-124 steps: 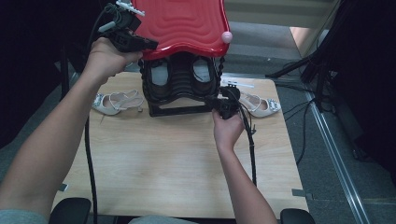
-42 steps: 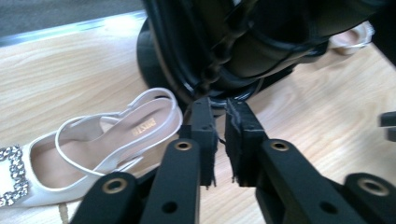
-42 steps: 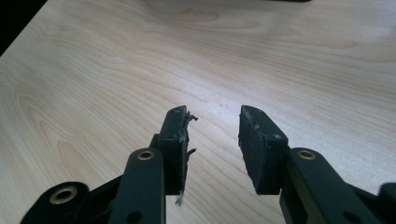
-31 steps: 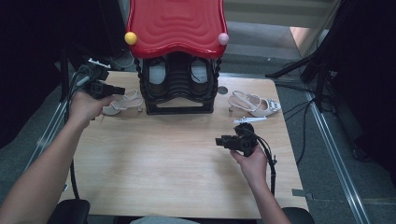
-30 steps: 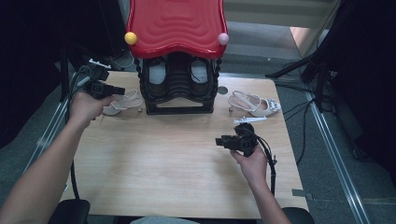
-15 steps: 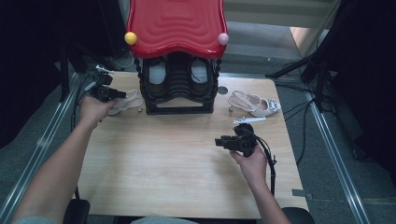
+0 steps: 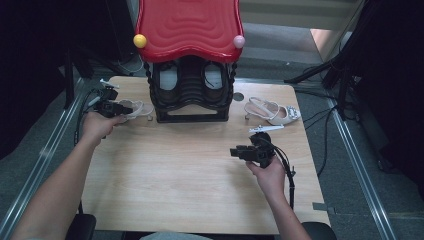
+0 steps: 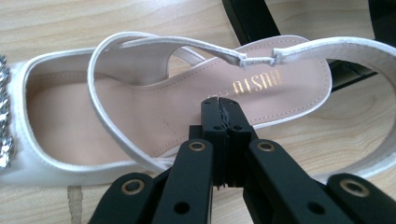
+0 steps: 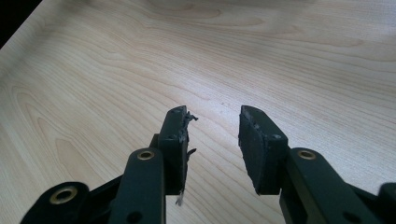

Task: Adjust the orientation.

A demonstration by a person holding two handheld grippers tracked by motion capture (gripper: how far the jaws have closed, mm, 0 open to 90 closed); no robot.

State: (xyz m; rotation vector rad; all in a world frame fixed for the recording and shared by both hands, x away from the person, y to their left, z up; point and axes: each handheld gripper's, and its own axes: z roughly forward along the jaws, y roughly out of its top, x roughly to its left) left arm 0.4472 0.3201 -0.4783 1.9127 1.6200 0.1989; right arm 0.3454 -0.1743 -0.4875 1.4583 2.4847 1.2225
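Sandal [image 8: 140, 112] is lying flat on the surface [image 7: 190, 170], just left of the rack [image 7: 190, 95], and the left tongs [image 8: 223, 114] are pressed shut right over its sole. The right tongs [image 9: 212, 135] are held open and empty above bare wood, probably kept out of the way.

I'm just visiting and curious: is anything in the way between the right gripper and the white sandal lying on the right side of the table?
Nothing visible blocks it. Bare table lies between the open right gripper and the white sandal.
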